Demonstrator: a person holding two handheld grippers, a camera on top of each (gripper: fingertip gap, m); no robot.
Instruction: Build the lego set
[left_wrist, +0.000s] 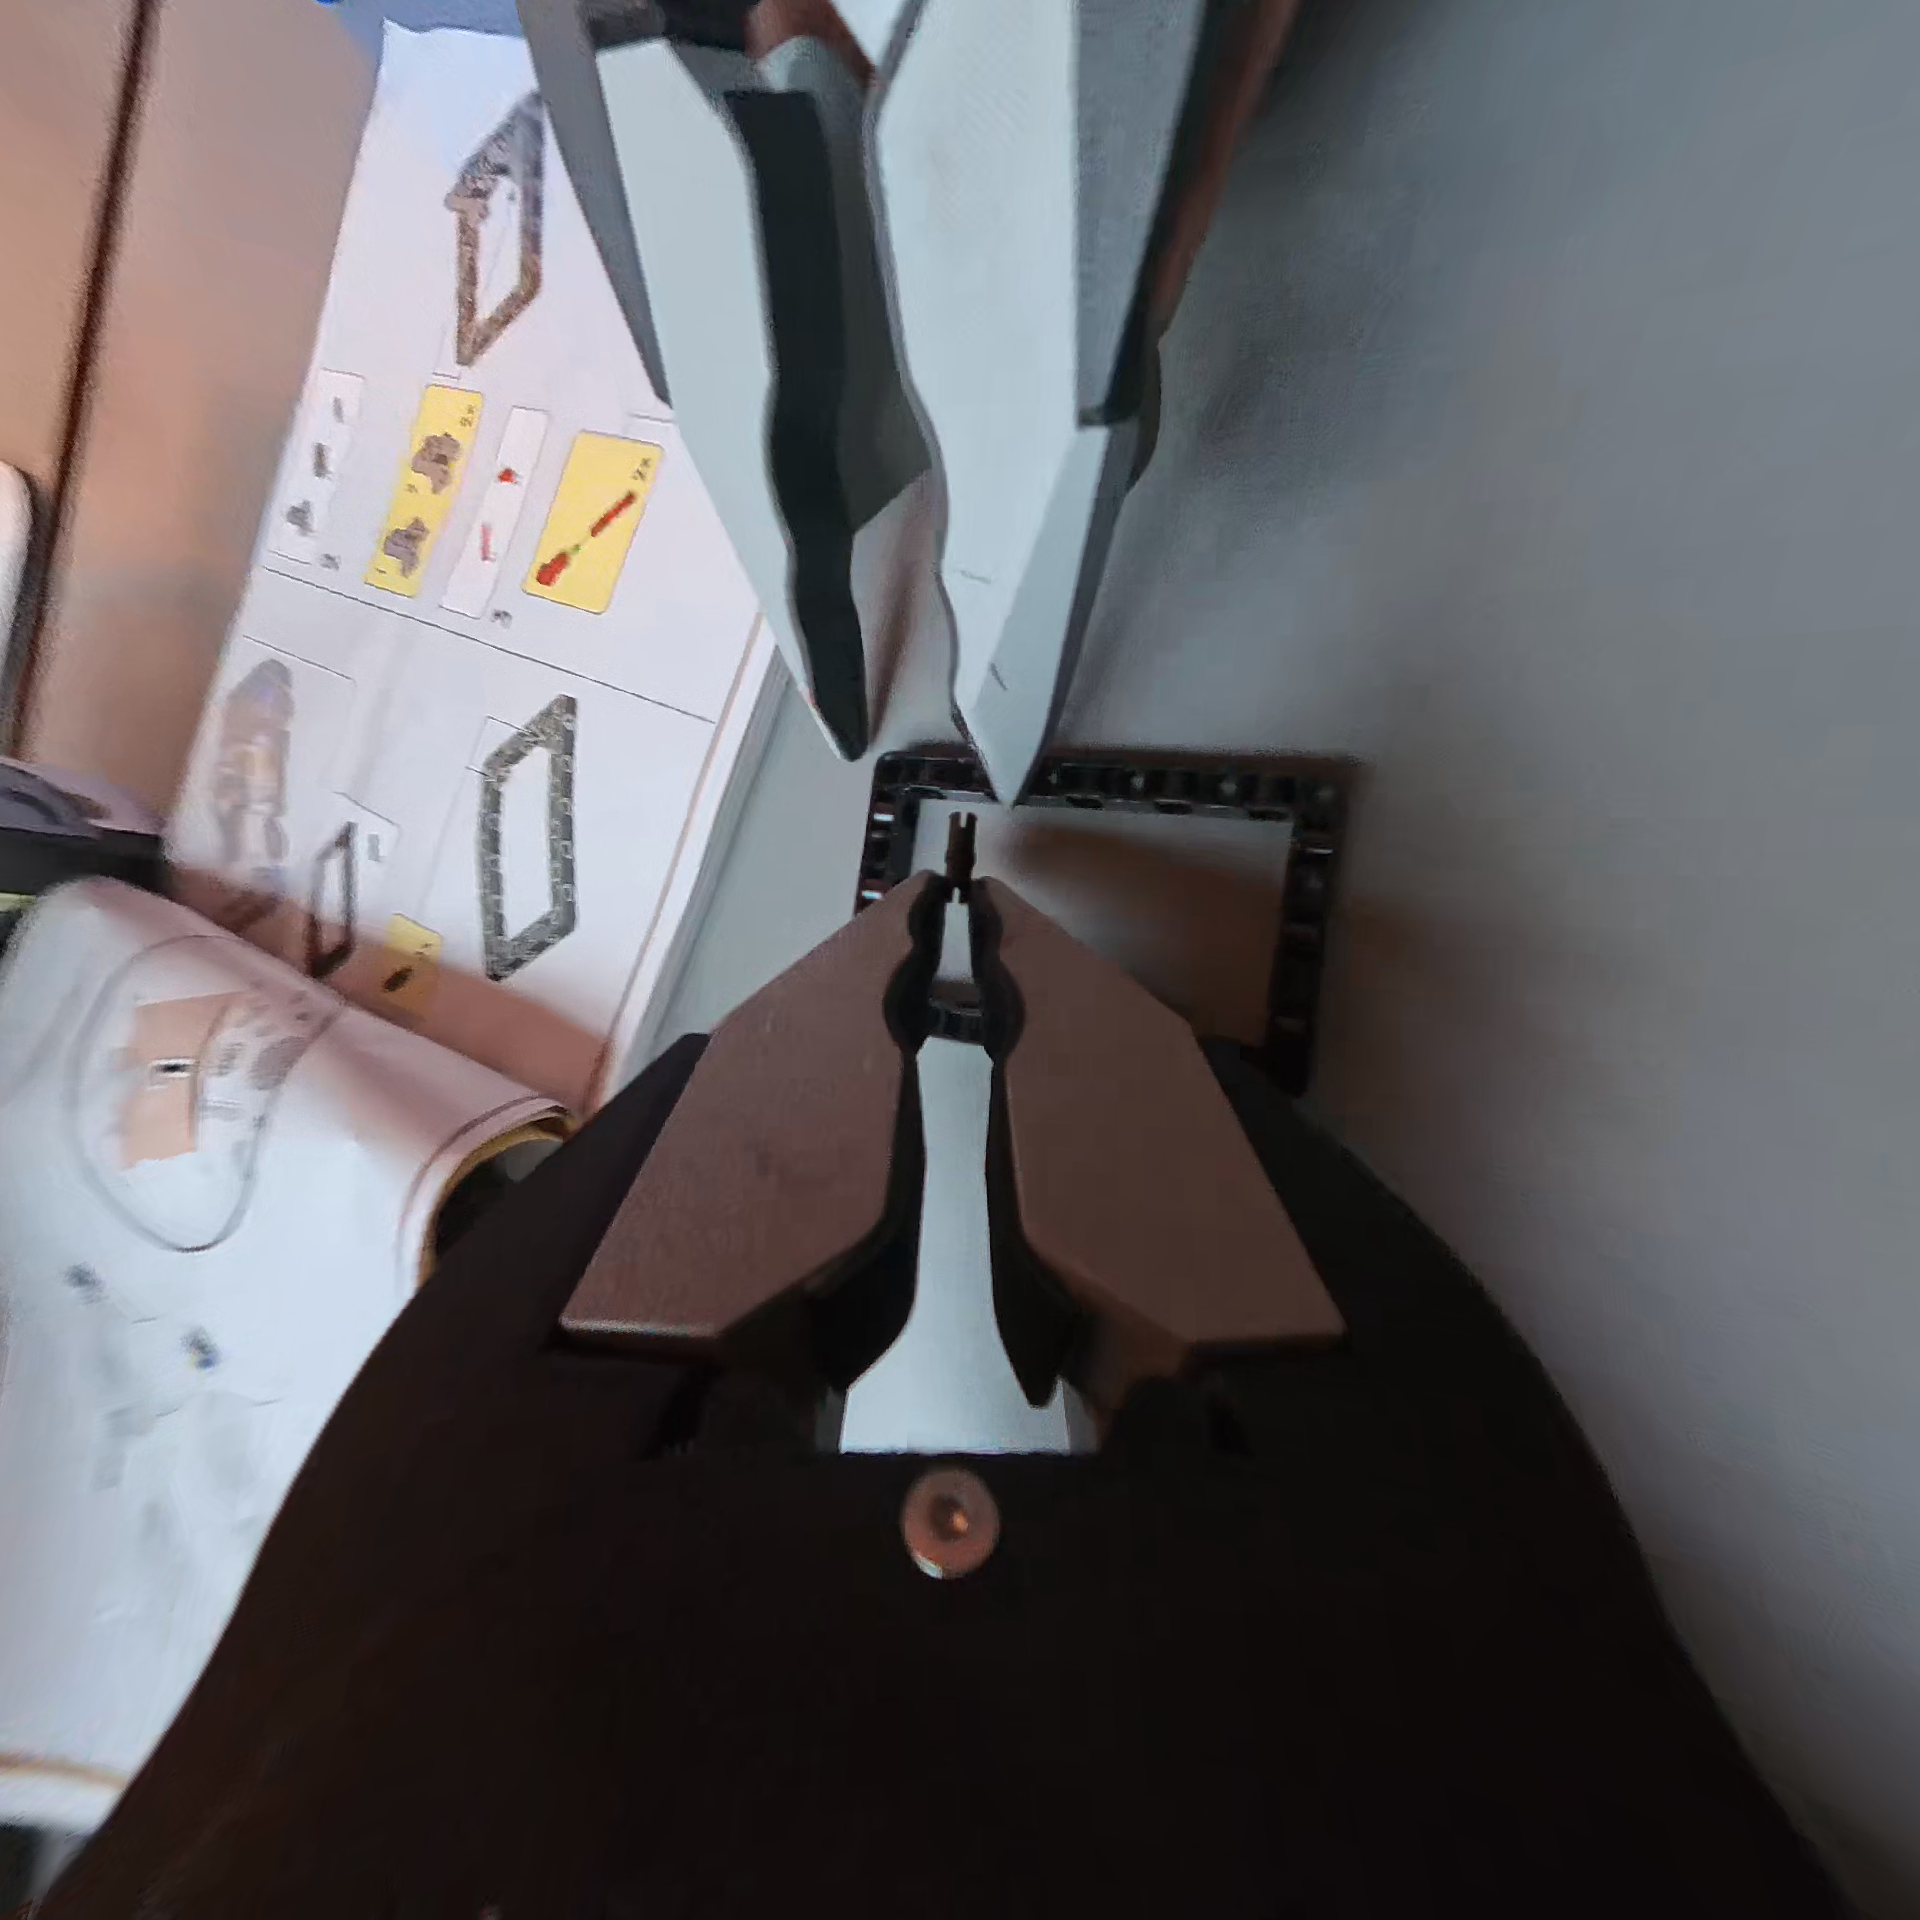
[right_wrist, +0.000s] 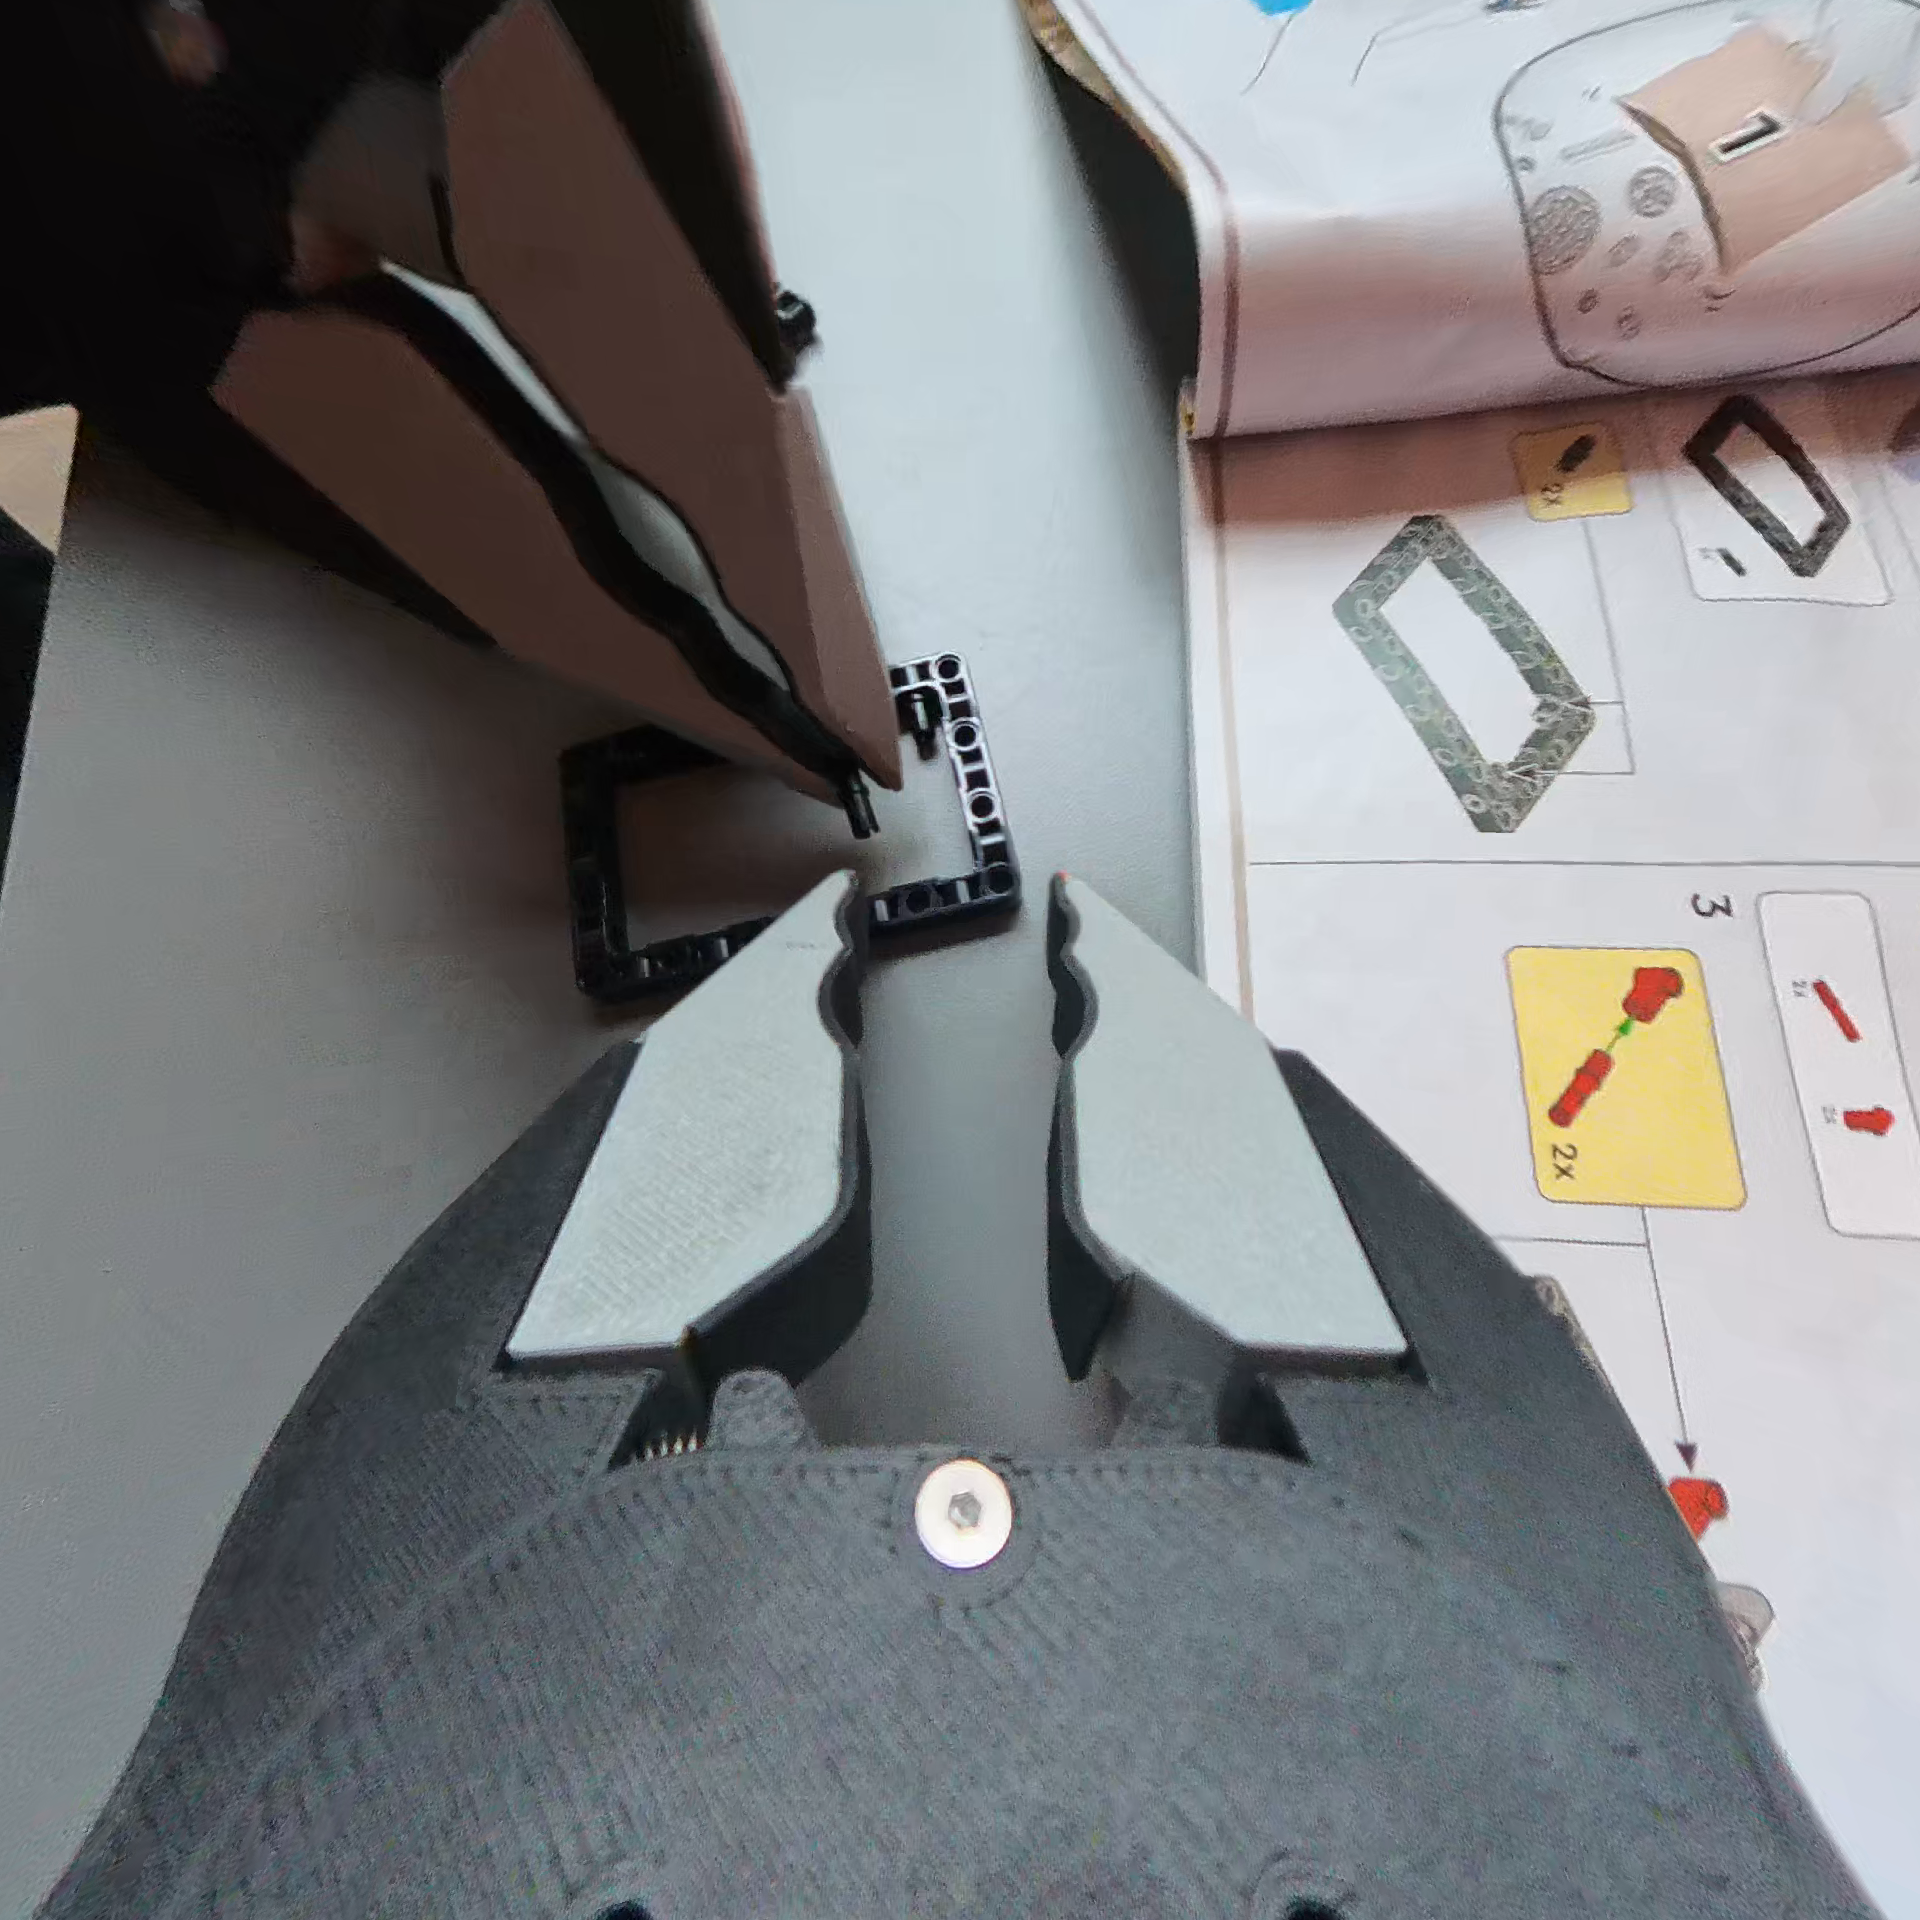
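Brown fingers of the left hand-held gripper (right_wrist: 868, 779) pinch a small black pin (right_wrist: 860, 810) above the black lego frame (right_wrist: 977, 779), which lies flat on the grey bench (right_wrist: 260, 1039). To the right, the grey right hand-held gripper (right_wrist: 954, 894) stands half open and empty, just over the frame's near corner, and the open instruction booklet (right_wrist: 1558, 727) lies beside it.

A pale grey table (right_wrist: 1091, 520) fills the middle of the right wrist view; a black rectangular lego frame (right_wrist: 982, 774) lies flat at centre, and an open instruction booklet (right_wrist: 1455, 831) lies along the right edge
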